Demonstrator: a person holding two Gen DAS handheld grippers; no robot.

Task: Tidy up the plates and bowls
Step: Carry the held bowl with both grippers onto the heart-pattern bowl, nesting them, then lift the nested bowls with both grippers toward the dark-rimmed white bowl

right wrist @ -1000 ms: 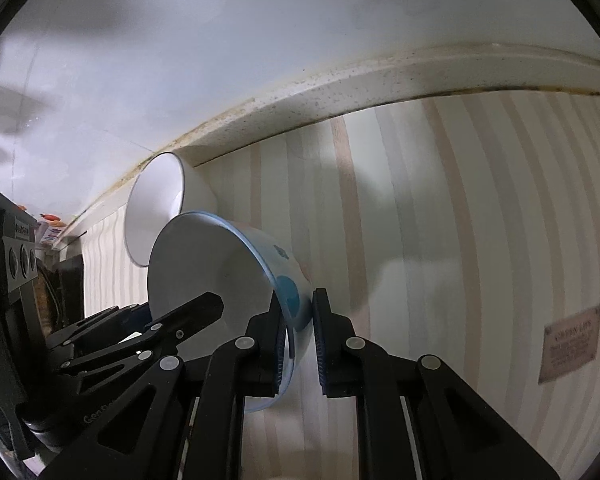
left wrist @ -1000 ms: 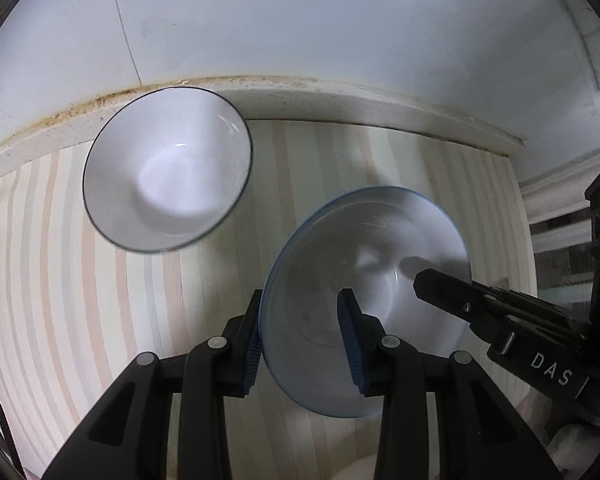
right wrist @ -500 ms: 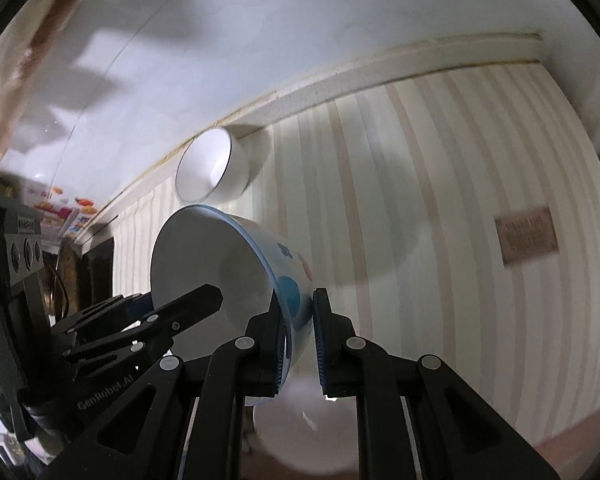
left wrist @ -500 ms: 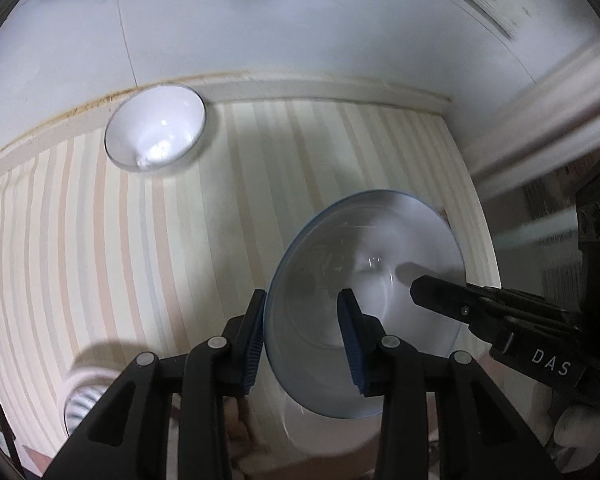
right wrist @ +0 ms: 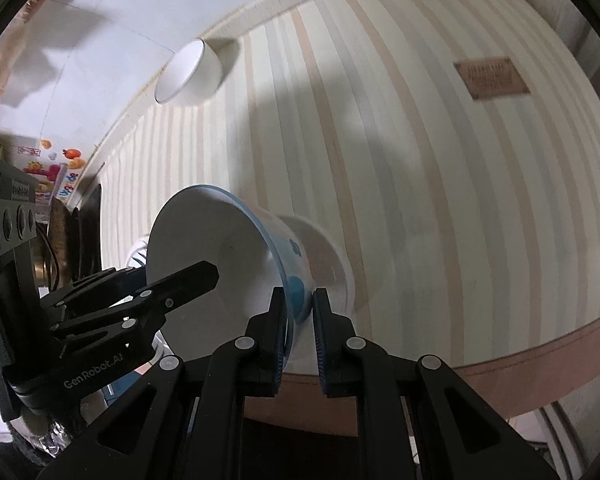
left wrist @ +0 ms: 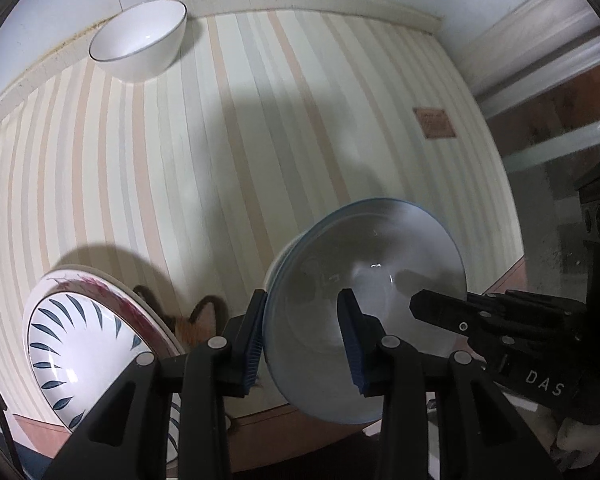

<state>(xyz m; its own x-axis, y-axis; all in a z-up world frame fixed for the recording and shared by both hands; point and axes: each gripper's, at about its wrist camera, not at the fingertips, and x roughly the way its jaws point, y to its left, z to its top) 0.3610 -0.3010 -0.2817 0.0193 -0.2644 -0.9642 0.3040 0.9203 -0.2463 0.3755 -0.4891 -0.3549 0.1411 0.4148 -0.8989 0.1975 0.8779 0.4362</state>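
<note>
Bowls were the matter: a blue-rimmed bowl (left wrist: 364, 312) hung low and right of centre in the left wrist view, its rim clamped by the left gripper (left wrist: 302, 338). The right gripper (right wrist: 298, 332) pinched the same bowl's wall. A white bowl (left wrist: 140, 40) stood at upper left on the striped tablecloth (left wrist: 260, 140), a patterned plate (left wrist: 88, 352) at lower left.

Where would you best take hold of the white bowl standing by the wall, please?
Grip the white bowl by its thin dark-edged rim, coming down from above on the side facing the open striped tablecloth. It stands upright, mouth up, and the wall crowds its far side.
</note>
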